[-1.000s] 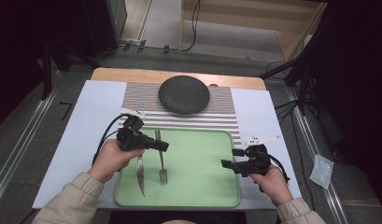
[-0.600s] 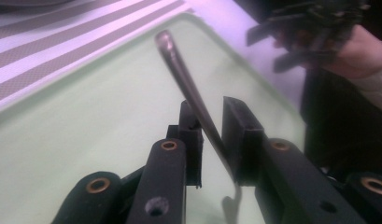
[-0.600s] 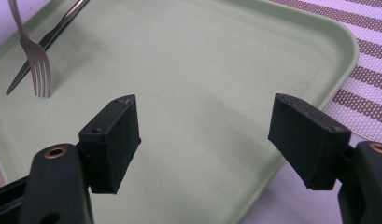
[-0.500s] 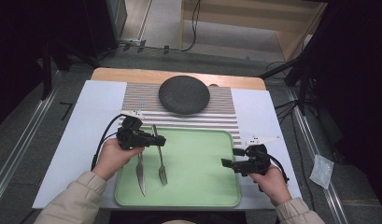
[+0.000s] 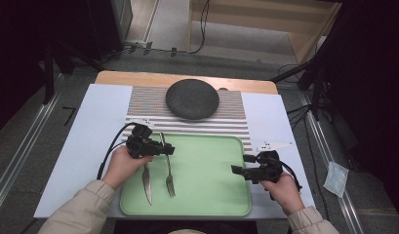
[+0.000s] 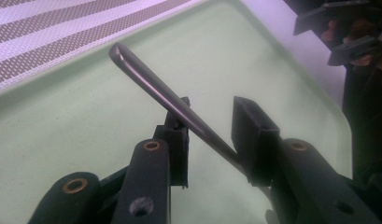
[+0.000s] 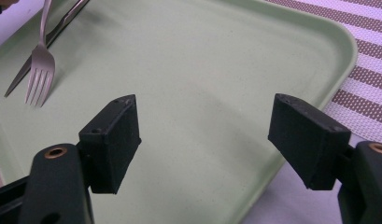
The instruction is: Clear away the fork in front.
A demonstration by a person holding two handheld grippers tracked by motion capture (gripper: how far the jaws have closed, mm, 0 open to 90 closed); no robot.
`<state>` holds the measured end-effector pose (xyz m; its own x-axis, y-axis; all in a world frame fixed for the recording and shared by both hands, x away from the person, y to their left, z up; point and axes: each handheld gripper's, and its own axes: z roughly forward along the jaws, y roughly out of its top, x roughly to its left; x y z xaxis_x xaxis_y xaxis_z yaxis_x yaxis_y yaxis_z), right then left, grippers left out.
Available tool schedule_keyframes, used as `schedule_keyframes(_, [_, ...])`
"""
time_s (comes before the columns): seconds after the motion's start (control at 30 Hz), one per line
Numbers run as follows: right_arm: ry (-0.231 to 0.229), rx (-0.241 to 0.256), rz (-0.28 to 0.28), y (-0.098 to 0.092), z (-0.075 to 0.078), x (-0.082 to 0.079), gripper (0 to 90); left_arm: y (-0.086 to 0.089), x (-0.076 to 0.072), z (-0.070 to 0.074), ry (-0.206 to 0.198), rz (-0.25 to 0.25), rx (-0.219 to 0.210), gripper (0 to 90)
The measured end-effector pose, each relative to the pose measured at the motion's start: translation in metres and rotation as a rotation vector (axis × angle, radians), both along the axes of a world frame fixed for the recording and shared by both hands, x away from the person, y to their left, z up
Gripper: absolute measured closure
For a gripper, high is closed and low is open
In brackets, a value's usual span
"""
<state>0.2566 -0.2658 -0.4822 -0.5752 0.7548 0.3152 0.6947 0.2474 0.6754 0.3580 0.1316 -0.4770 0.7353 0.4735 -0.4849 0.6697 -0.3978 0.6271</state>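
Silver metal fork (image 5: 168, 165) lies lengthwise on the pale green tray (image 5: 211, 195), handle toward the worktop's far edge. The left gripper (image 5: 167, 149) brackets that handle, not yet clenched; the right gripper (image 5: 236, 169), released, waits well apart.

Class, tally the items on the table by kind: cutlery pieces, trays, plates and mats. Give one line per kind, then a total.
Forks: 1, the fork on the tray
Knives: 1, the knife beside it
Trays: 1, the green tray
Plates: 1, the dark plate
Mats: 1, the striped mat
Total: 5
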Motion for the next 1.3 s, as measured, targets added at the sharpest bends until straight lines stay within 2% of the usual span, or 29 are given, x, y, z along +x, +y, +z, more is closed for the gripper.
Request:
schedule_keyframes(0.1, [-0.001,-0.002,0.004,0.0,0.0,0.0,22.9,0.001,0.003,-0.007,0.034,0.007,-0.013,67.2])
schedule_keyframes(0.17, [0.002,-0.003,0.003,0.001,0.0,0.0,22.9,0.0,0.004,-0.011,0.041,0.021,0.0,66.1])
schedule_keyframes(0.53, [0.008,-0.005,0.016,0.002,-0.001,0.0,22.9,-0.003,0.006,-0.018,0.046,0.036,0.068,61.7])
schedule_keyframes(0.73, [0.018,-0.006,0.018,0.002,-0.002,0.0,22.9,-0.006,0.005,-0.019,0.031,0.037,0.116,58.3])
schedule_keyframes(0.9, [0.017,-0.005,0.02,0.003,-0.002,0.0,22.9,-0.006,0.004,-0.019,0.02,0.026,0.123,54.4])
schedule_keyframes(1.0, [0.017,-0.007,0.022,0.003,-0.002,0.0,22.9,-0.005,0.003,-0.017,-0.006,0.048,0.144,46.4])
schedule_keyframes(1.07, [0.018,-0.006,0.02,0.003,-0.003,0.001,22.9,-0.003,0.004,-0.017,-0.029,0.06,0.156,45.0])
schedule_keyframes(1.2, [0.019,-0.007,0.022,0.003,-0.003,0.001,22.9,0.0,0.006,-0.015,-0.022,0.073,0.142,42.8])
schedule_keyframes(1.3, [0.017,-0.009,0.021,0.002,-0.003,0.001,22.9,-0.001,0.003,-0.01,-0.055,0.069,0.114,39.8])
